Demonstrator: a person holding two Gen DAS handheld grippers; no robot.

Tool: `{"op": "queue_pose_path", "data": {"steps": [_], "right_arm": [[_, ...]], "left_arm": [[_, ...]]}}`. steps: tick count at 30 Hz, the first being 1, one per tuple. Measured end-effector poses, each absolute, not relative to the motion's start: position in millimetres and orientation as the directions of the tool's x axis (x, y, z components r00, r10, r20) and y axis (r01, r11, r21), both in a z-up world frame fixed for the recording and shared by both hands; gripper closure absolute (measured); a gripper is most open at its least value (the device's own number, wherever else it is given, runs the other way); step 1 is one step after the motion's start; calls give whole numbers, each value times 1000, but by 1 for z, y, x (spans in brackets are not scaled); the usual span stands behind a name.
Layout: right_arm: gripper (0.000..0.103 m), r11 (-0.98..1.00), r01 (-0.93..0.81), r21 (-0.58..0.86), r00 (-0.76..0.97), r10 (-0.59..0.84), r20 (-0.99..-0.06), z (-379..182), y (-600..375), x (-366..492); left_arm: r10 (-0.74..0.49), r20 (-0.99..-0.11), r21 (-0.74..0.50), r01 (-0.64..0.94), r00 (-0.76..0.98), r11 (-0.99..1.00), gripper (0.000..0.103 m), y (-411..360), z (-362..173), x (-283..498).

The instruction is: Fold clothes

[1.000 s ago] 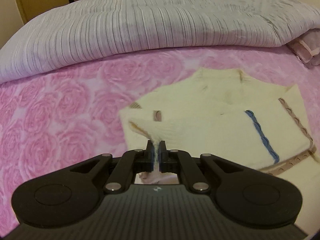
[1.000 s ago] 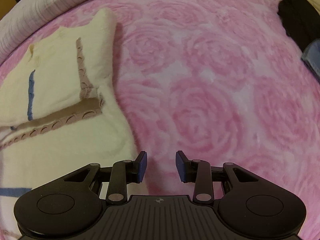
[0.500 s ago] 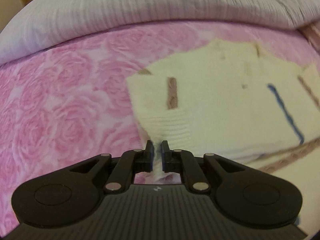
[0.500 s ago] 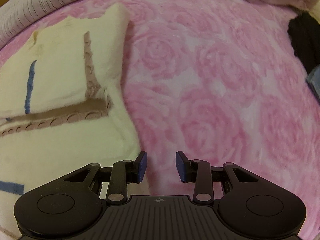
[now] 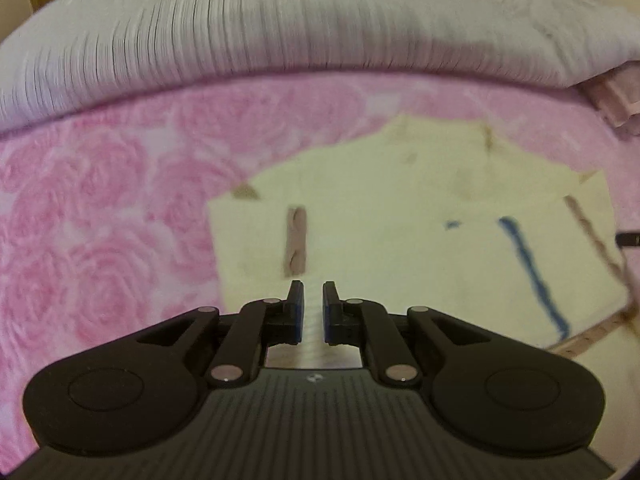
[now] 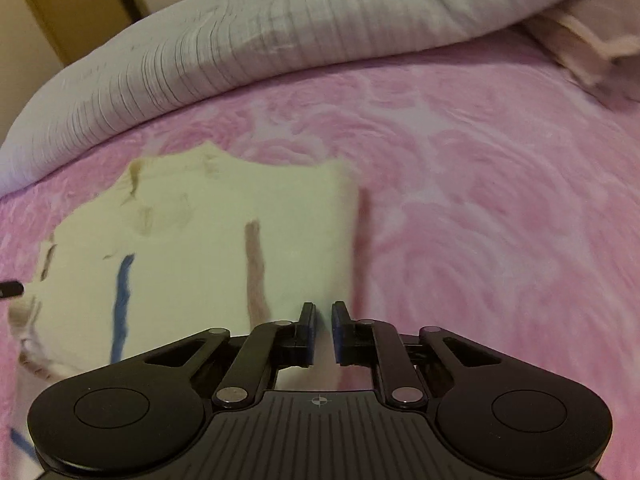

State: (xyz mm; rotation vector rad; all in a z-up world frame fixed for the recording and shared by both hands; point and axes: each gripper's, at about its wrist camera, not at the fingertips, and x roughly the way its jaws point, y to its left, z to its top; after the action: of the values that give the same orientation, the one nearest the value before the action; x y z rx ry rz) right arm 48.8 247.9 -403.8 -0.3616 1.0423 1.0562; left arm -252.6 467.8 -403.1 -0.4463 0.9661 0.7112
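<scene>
Left wrist view showed the cream knitted garment with blue and brown stripes (image 5: 400,240) lying folded flat on the pink rose-patterned bedspread (image 5: 100,240), toward the right of the bed. The left claw (image 5: 311,296) sat at the garment's near edge, its blue-padded fingers a small way apart, with cream cloth visible in the gap; they did not look pressed onto it. A short brown band (image 5: 295,240) on the knit lay just ahead of the fingertips, and a blue stripe (image 5: 532,276) ran down the right part.

From the right wrist, the same garment (image 6: 200,248) spread to the left, its right edge beside bare bedspread (image 6: 500,220). The right claw (image 6: 323,314) hovered at the garment's near right corner, fingers narrowly parted, pale cloth between them; whether they touched it, I could not tell, as the picture was blurred.

Beyond lay a grey ribbed quilt (image 6: 280,40) heaped along the far side, and a beige folded cloth (image 6: 592,48) at the far right.
</scene>
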Motion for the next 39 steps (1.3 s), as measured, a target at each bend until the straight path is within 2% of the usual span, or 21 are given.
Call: {"op": "queue_pose_path", "data": {"steps": [4, 5, 7, 10, 13, 14, 18, 20, 24, 29, 32, 35, 39], "right_arm": [[95, 472, -864, 176, 126, 540, -832, -431, 273, 71], [99, 474, -863, 175, 132, 546, -827, -434, 276, 79], [100, 501, -840, 207, 123, 549, -827, -434, 283, 97], [99, 521, -832, 189, 153, 543, -826, -417, 285, 105], [99, 498, -859, 113, 226, 569, -791, -393, 278, 98], [99, 480, -868, 129, 209, 588, -782, -390, 277, 97], [99, 390, -915, 103, 134, 535, -834, -421, 304, 95], [100, 394, -913, 106, 138, 542, -829, -439, 311, 101], [101, 517, -829, 214, 161, 587, -793, -419, 303, 121], [101, 497, -848, 183, 189, 607, -772, -389, 279, 112], [100, 444, -880, 171, 123, 559, -820, -404, 269, 88], [100, 438, -897, 60, 155, 439, -885, -430, 263, 67], [100, 491, -865, 105, 168, 481, -861, -395, 230, 45]], "left_arm": [[345, -873, -26, -737, 346, 675, 97, 471, -420, -254], [345, -872, -28, -740, 347, 672, 97, 472, -420, -255], [345, -872, -34, -745, 347, 666, 97, 473, -420, -255], [349, -869, -40, -753, 351, 657, 97, 475, -417, -256], [362, -860, -44, -759, 360, 650, 96, 478, -414, -258], [359, -863, -45, -762, 355, 646, 97, 480, -416, -258], [367, -860, -40, -765, 354, 643, 96, 483, -425, -256], [368, -860, -39, -765, 353, 642, 96, 486, -425, -255], [395, -843, -45, -780, 365, 624, 96, 487, -415, -261], [384, -851, -57, -790, 358, 610, 96, 487, -418, -273], [389, -848, -34, -770, 360, 637, 95, 482, -424, -278], [409, -847, -6, -776, 339, 631, 94, 480, -410, -284], [390, -841, -65, -786, 374, 615, 94, 469, -385, -324]]}}
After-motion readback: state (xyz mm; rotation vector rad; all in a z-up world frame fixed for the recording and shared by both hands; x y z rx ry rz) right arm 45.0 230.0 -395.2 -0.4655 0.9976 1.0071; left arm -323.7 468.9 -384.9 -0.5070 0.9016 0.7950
